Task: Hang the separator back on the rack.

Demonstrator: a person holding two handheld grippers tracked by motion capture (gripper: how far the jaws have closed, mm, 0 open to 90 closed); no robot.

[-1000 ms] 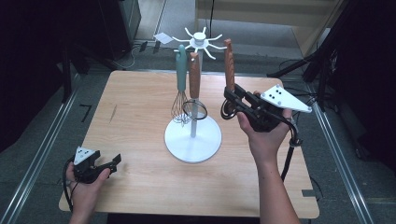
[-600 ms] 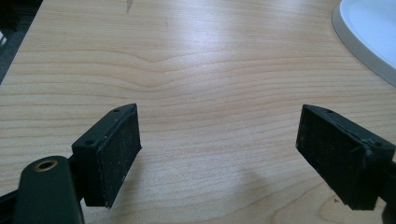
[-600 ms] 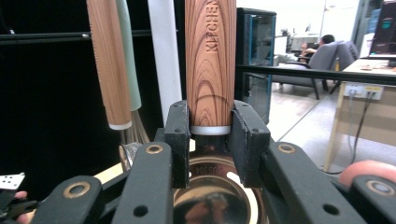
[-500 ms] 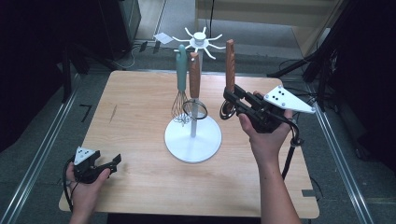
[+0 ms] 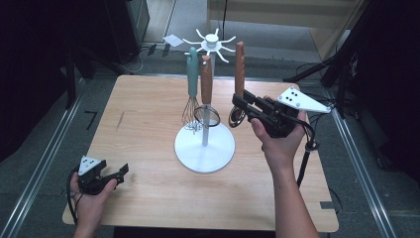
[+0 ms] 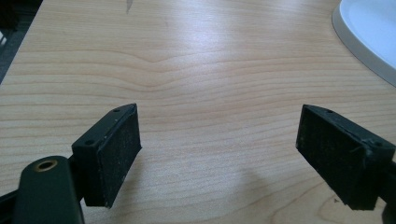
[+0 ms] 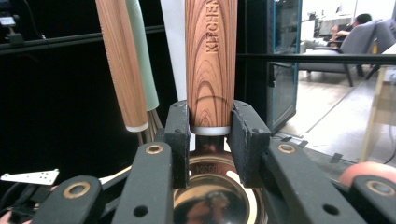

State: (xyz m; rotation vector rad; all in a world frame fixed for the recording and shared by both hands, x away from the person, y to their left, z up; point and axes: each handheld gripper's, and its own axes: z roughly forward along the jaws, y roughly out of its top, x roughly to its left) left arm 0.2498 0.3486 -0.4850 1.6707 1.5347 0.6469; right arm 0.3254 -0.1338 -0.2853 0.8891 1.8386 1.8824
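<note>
Right claw clamped on wood-handled ladle at handle base, beside white utensil stand; hanging step in hand; next, lifting handle top to a hook; left claw wide open, empty, resting on worktop.

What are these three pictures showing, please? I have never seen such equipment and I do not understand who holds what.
A person sits at a wooden table and holds a hand tool with two black fingers in each hand. One picture looks down from above; the other two come from small cameras riding on each tool. On the table stands a white rack with a whisk and a wooden-handled strainer hanging. The right gripper is clamped on a wooden-handled utensil at its lower end. The left gripper rests open above bare wood.
</note>
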